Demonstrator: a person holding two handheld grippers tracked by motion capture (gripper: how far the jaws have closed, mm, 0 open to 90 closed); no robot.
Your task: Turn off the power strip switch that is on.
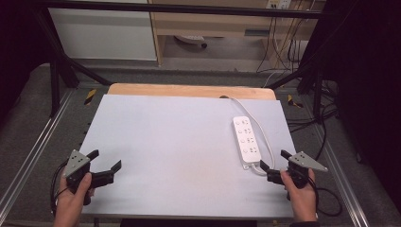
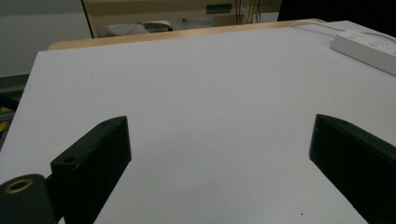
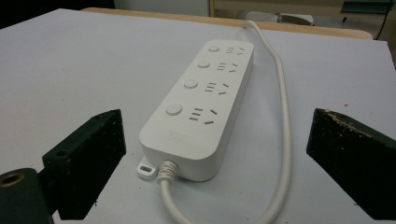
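A white power strip (image 1: 248, 140) with several sockets and round switches lies on the right half of the white table sheet (image 1: 179, 142). Its white cord (image 1: 265, 132) loops from the near end round its right side to the table's back edge. My right gripper (image 1: 273, 161) is open just in front of the strip's near end, pointing at it; in the right gripper view the power strip (image 3: 201, 107) lies ahead between the spread jaws, untouched. My left gripper (image 1: 105, 160) is open near the front left of the sheet, with only bare sheet (image 2: 205, 116) between its jaws.
A wooden tabletop edge (image 1: 189, 90) shows beyond the sheet. Black frame bars (image 1: 61, 61) and metal rails (image 1: 28, 156) flank the table. Cables (image 1: 326, 123) lie on the floor at the right. The power strip's far end (image 2: 369, 46) appears at the upper right of the left gripper view.
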